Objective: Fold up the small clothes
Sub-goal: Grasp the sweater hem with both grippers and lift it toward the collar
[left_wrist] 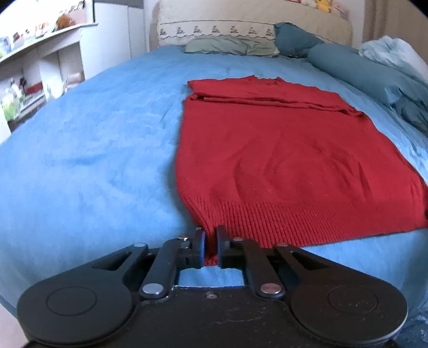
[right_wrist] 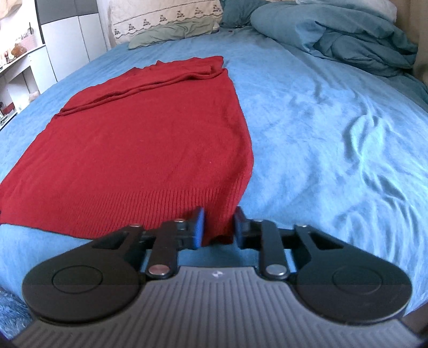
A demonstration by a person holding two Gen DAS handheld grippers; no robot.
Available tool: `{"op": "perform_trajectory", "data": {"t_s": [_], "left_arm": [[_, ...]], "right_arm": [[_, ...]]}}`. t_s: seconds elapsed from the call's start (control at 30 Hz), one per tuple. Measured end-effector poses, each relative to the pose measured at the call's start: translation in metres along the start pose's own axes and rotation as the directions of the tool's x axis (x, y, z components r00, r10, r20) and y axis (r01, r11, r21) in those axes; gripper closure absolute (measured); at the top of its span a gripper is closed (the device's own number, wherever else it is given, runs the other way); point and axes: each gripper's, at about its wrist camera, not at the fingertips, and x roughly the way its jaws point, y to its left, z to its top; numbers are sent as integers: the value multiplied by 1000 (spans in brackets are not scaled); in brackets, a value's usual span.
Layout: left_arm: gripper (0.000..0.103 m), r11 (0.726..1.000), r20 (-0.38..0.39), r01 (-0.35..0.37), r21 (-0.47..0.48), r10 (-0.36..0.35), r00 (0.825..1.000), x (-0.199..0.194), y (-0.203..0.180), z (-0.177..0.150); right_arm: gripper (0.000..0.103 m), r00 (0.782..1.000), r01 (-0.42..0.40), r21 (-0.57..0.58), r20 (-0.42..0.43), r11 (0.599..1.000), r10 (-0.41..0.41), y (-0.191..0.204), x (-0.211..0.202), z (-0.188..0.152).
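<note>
Two hem corners of the red knit sweater (left_wrist: 281, 150), spread flat on the blue bedspread (left_wrist: 93, 150) with sleeves folded across its top, are pinched: left gripper (left_wrist: 211, 241) clamps the near-left corner, right gripper (right_wrist: 218, 223) the near-right, fingers narrowed on the ribbing. Judged best: lift both evenly, keep the hem taut, carry it toward the collar.

Both wrist views low, facing headboard (left_wrist: 254, 24), close over shared red sweater (left_wrist: 289, 160)
</note>
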Motion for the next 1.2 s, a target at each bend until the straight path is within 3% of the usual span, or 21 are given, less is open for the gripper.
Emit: {"op": "perform_trajectory", "data": {"t_s": [0.1,0.43,0.6,0.73,0.87,1.0,1.1,1.2], "left_arm": [[98,1000,5,-9,13,9,1000,-3,-2,2],[98,999,125,5,-43,1,992,-37,-1,46],[98,995,219,51,-82,-32,975,-40,-2,104],[99,987,291,69,-148,-23,957,-23,5,169],[98,973,325,56,-225,21,946,16,12,243],[98,959,298,19,-282,69,952,95,12,311],[98,955,239,-27,-295,101,966,178,10,339],[98,948,181,-59,-312,120,976,248,13,346]], "right_arm": [[80,1000,-2,-13,8,1000,2,1,-1,1],[81,994,-84,52,75,995,80,-7,-29,40],[82,979,-158,70,140,985,147,-9,-38,94],[82,963,-208,92,196,974,187,-9,-28,165],[82,952,-224,99,234,969,197,-2,8,246],[82,958,-185,91,238,979,159,8,81,316],[82,967,-145,98,225,984,120,14,158,348],[82,978,-127,112,180,986,106,19,239,360]]}}
